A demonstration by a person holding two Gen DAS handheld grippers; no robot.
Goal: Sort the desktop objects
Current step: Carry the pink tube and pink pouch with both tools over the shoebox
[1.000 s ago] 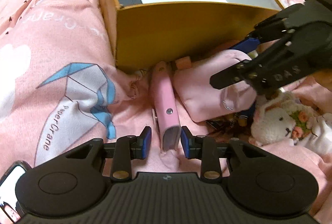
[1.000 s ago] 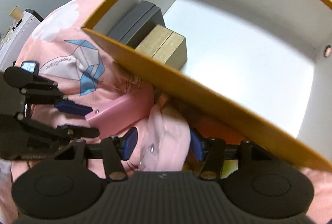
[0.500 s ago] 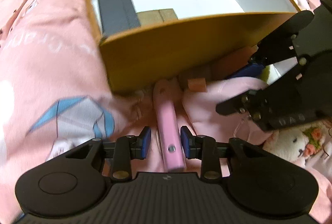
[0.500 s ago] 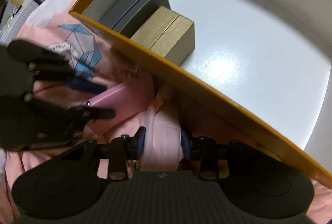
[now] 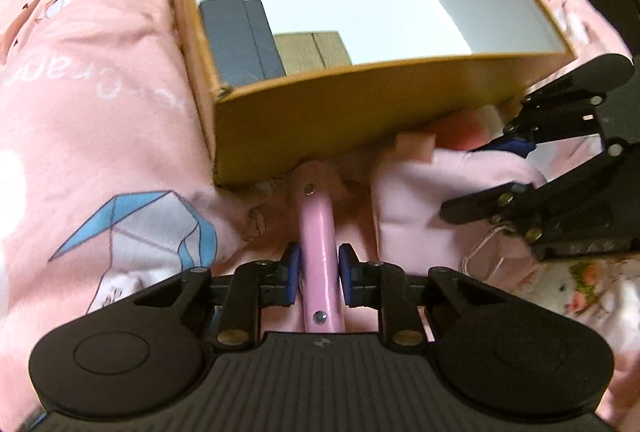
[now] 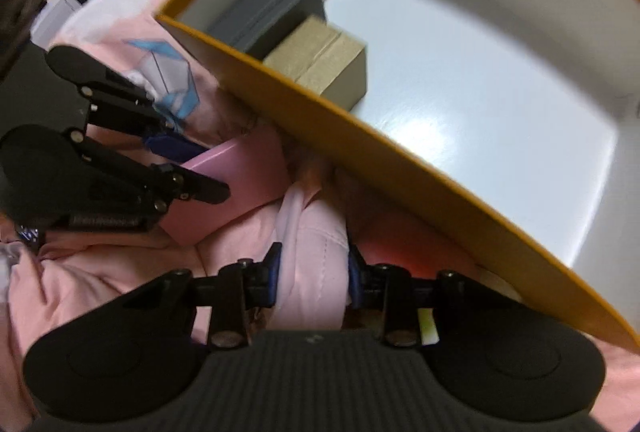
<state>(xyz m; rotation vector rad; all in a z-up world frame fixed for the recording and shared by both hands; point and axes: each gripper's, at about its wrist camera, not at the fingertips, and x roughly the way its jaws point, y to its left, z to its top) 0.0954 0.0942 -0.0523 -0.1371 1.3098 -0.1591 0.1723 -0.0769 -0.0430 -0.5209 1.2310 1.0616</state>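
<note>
My left gripper [image 5: 319, 264] is shut on a pink hard case [image 5: 316, 232] and holds it just before the near wall of the orange box [image 5: 360, 112]. My right gripper [image 6: 314, 268] is shut on a soft pink pouch [image 6: 316, 252], also close to the box wall [image 6: 400, 168]. The right gripper shows in the left wrist view [image 5: 560, 168], gripping the pouch [image 5: 440, 188]. The left gripper shows in the right wrist view [image 6: 188, 168] with the case [image 6: 240, 176].
Inside the white-floored box lie a dark grey case [image 5: 236, 36] and a tan box [image 5: 312, 52] at its left near corner. A pink bedcover with a paper-crane print [image 5: 132, 228] lies underneath. A plush toy [image 5: 580, 280] lies at the right.
Both grippers have closed on their objects and lifted them up towards the box; the box interior now shows more from above.
</note>
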